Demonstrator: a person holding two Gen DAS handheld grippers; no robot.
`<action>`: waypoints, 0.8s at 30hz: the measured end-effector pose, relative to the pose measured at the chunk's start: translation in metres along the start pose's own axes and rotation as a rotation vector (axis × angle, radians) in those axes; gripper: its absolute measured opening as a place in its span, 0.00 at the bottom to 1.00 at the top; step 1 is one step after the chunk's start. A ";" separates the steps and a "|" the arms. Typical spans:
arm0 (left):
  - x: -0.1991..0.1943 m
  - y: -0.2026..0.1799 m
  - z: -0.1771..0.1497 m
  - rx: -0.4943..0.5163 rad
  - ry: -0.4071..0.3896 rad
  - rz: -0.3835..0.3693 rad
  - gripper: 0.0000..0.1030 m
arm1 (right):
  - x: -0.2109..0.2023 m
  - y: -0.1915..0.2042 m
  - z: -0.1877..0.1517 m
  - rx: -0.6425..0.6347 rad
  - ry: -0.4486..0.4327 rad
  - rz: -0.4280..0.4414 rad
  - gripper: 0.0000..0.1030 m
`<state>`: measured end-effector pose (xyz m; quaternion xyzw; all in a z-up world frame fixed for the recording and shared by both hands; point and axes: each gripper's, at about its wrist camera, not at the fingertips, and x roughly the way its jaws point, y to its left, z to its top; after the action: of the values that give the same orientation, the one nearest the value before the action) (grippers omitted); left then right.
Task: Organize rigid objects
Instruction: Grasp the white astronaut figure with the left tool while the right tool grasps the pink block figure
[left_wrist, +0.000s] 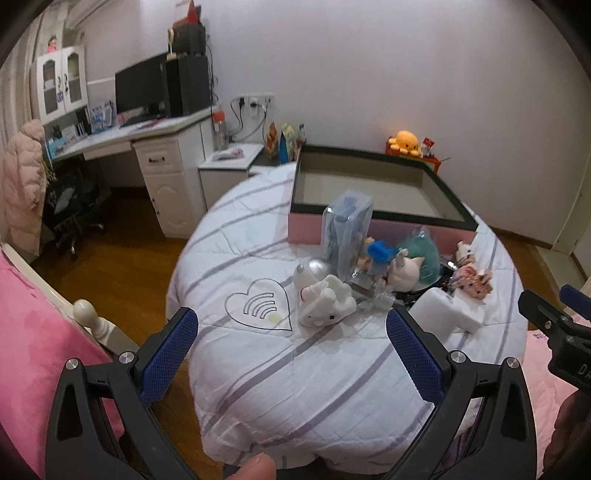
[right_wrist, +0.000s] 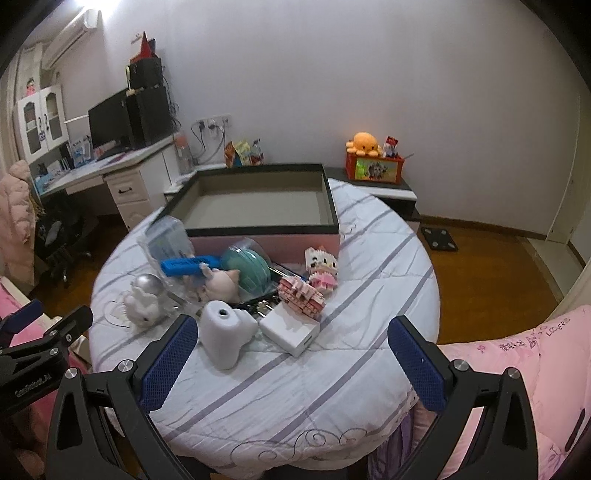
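A pile of small objects lies on a round table with a white striped cloth (right_wrist: 369, 266), in front of an open pink box with a dark rim (right_wrist: 258, 230). The pile holds a white rabbit figure (left_wrist: 325, 304) (right_wrist: 142, 304), a silver ball (right_wrist: 147, 285), a blue bar (right_wrist: 188, 266), a clear packet (left_wrist: 345, 229), a teal round thing (right_wrist: 247, 267), a pink block cat figure (right_wrist: 322, 267), a white bottle-like shape (right_wrist: 225, 334) and a white block (right_wrist: 290, 330). My left gripper (left_wrist: 291, 347) and right gripper (right_wrist: 291, 354) hover open, short of the pile, holding nothing.
A white desk (left_wrist: 122, 136) with a monitor stands at the back left, with a chair and pink coat beside it. Pink bedding (right_wrist: 517, 369) lies at the right. A low shelf carries an orange plush on a red box (right_wrist: 373, 166). Wooden floor surrounds the table.
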<state>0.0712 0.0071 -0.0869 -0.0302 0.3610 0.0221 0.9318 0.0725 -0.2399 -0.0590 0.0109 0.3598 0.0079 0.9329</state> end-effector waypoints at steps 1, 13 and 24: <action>0.006 0.001 0.000 -0.003 0.008 -0.001 1.00 | 0.005 -0.001 0.000 0.000 0.010 -0.003 1.00; 0.074 0.001 0.005 -0.014 0.079 -0.007 1.00 | 0.072 -0.019 0.009 0.028 0.102 -0.027 1.00; 0.103 0.009 0.005 -0.067 0.107 -0.073 1.00 | 0.120 -0.024 0.009 0.045 0.178 0.039 0.82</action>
<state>0.1504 0.0187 -0.1530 -0.0756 0.4079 -0.0013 0.9099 0.1675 -0.2617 -0.1336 0.0381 0.4409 0.0189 0.8966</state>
